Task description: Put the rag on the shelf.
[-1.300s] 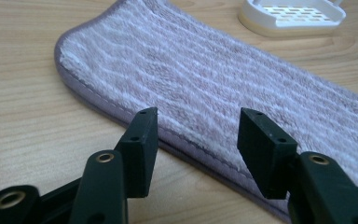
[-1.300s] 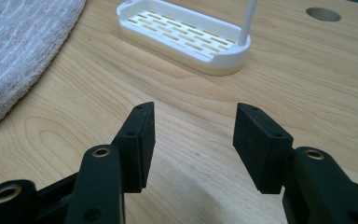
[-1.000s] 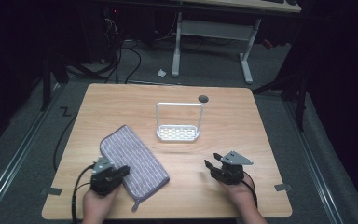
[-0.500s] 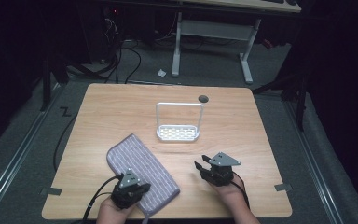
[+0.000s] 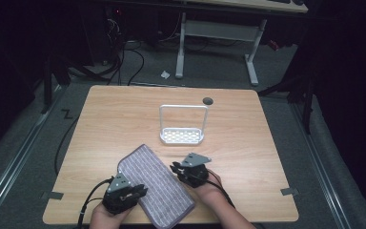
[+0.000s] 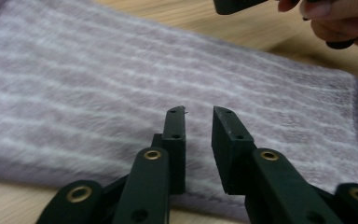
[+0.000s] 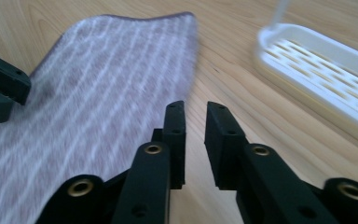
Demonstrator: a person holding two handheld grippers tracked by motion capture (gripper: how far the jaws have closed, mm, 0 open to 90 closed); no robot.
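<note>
A lilac towel with pale stripes [image 5: 156, 183] lies flat and slanted at the table's near edge. My left gripper [image 5: 134, 192] sits at its near left corner. In the left gripper view its jaws [image 6: 199, 112] hover just over the towel [image 6: 98, 93], a narrow gap between them and nothing in it; they have just been opening. My right gripper [image 5: 177, 169] is at the towel's right edge. Its jaws [image 7: 196, 106] stand slightly apart over bare wood beside the towel [image 7: 102, 84]; they have just been closing, on nothing.
A white wire rack with a perforated base [image 5: 182, 136] stands mid-table, close beyond the right gripper, and lies at the right in the right gripper view [image 7: 317, 60]. A small dark hole [image 5: 208, 100] marks the far table edge. Cables run along the floor.
The towel has slid toward the near right edge with the left gripper. The right gripper has moved left to the towel's right edge and its jaws have narrowed.
</note>
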